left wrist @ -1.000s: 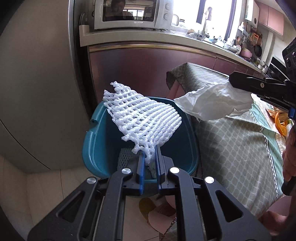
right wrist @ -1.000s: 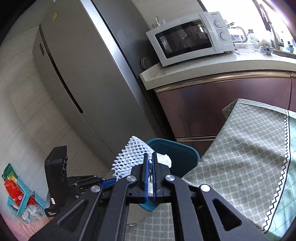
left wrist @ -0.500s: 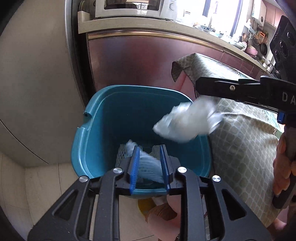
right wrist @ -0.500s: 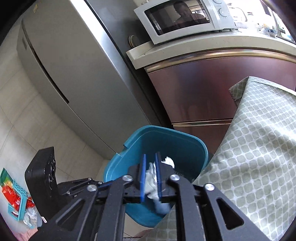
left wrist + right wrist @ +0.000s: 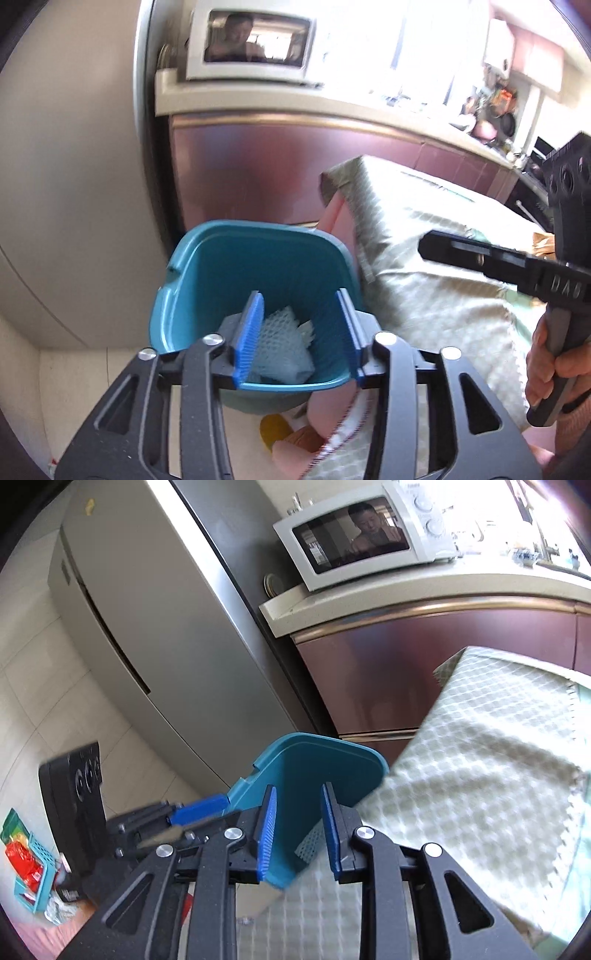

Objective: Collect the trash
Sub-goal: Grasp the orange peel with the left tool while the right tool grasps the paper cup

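A teal trash bin [image 5: 192,280] stands on the floor beside the table; it also shows in the right wrist view [image 5: 317,760]. White foam fruit netting [image 5: 280,332] lies in the bottom of the bin on a crumpled tissue [image 5: 291,365]. My left gripper [image 5: 301,336] is open and empty just above the bin's near rim. My right gripper [image 5: 298,830] is open and empty, over the bin's edge by the table corner. In the left wrist view the right gripper [image 5: 480,254] reaches in from the right above the tablecloth.
A table with a green patterned cloth [image 5: 436,280] stands right of the bin. A steel fridge [image 5: 155,627] and a counter with a white microwave [image 5: 362,535] stand behind. Slippers [image 5: 291,435] lie on the floor below the bin. A small teal basket [image 5: 29,871] sits at far left.
Both grippers opened. The foam netting dropped from my left gripper and the tissue from my right, both into the bin. The right gripper pulled back toward the table.
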`<action>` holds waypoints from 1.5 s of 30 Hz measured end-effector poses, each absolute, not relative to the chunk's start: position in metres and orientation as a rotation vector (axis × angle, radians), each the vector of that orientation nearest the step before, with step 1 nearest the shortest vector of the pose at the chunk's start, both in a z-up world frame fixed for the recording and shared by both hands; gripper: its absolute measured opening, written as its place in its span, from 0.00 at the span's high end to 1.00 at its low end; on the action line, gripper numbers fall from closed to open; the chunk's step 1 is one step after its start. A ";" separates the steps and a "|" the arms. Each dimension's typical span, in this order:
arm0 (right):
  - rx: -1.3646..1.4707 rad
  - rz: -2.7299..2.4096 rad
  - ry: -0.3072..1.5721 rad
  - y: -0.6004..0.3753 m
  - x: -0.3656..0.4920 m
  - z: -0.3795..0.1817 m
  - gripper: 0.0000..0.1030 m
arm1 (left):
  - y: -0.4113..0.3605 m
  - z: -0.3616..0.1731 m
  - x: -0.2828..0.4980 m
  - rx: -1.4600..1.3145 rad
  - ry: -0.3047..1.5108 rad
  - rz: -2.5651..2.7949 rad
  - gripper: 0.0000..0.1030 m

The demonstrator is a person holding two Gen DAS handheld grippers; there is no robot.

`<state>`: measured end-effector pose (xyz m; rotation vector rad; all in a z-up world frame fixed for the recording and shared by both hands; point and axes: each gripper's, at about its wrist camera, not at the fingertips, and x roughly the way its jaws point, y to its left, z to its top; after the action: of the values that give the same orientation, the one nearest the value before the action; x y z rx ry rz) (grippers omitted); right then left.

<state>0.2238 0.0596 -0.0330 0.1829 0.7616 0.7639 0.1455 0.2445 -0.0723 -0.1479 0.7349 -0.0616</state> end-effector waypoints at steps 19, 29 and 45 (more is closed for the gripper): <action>0.362 0.311 0.654 -0.176 0.093 -0.043 0.69 | 0.055 -0.036 0.144 -0.020 0.686 -0.484 0.51; 0.535 0.169 0.635 -0.250 0.070 -0.073 0.67 | -0.048 -0.055 0.176 0.037 0.772 -0.635 0.53; 0.684 0.214 0.582 -0.269 0.083 -0.092 0.81 | -0.122 -0.078 0.231 0.107 0.900 -0.674 0.62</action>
<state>0.0833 -0.2691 -0.0918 0.6837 0.5822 0.2136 0.2308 -0.1221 -0.0780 0.1075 0.9000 -0.6740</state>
